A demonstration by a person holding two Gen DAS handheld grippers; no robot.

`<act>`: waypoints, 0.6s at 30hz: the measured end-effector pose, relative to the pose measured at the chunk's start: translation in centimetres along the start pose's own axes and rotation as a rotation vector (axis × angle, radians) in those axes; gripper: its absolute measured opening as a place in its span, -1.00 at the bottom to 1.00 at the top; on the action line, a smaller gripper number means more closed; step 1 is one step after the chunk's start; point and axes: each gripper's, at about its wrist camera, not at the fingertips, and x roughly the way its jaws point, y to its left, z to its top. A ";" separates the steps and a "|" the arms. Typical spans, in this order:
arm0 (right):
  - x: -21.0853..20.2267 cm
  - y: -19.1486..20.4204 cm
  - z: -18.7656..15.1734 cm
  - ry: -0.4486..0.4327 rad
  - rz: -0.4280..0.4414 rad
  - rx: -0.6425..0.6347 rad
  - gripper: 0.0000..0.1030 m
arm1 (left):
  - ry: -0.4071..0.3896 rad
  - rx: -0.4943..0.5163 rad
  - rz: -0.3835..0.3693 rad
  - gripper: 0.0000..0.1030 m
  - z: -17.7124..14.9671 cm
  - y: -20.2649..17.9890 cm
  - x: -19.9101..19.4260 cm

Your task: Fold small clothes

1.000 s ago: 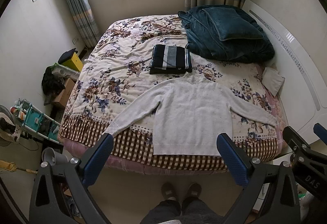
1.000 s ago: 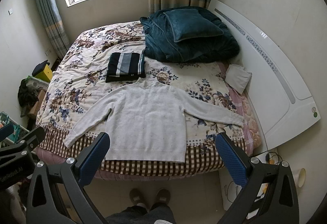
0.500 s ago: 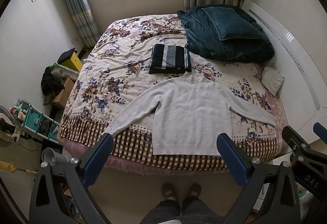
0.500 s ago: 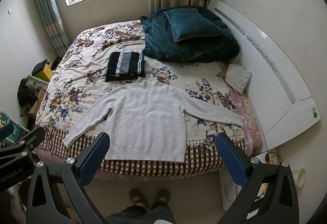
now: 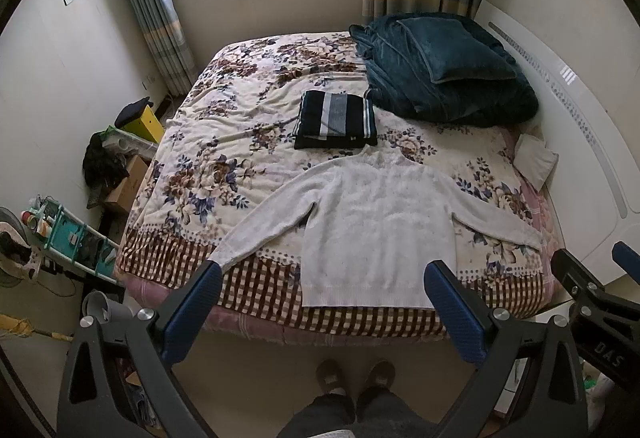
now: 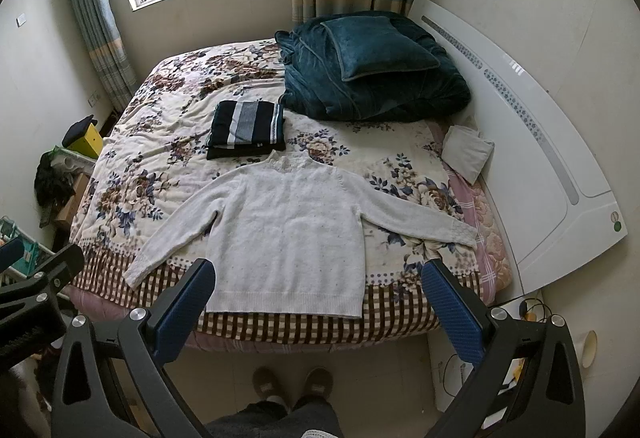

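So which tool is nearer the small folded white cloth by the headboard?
Right. The right tool hangs off the bed's foot edge on the cloth's side; the left tool is farther over.

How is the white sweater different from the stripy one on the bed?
The white sweater lies spread flat with both sleeves out; the striped sweater is folded into a neat rectangle. The white sweater is plain and pale; the striped sweater is dark with lighter bands. The white sweater reaches the bed's near edge; the striped sweater sits farther back. Both rest on the floral blanket.
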 end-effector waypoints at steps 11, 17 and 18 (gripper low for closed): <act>1.3 -0.1 -0.4 0.017 -0.006 0.021 1.00 | 0.006 0.008 -0.007 1.00 0.9 -0.4 1.7; 8.5 -4.3 -1.4 0.064 -0.086 0.153 1.00 | -0.020 0.043 0.009 1.00 2.7 -2.8 7.3; 9.8 -5.3 -1.4 0.076 -0.111 0.171 1.00 | -0.024 0.051 0.011 1.00 3.1 -3.5 8.4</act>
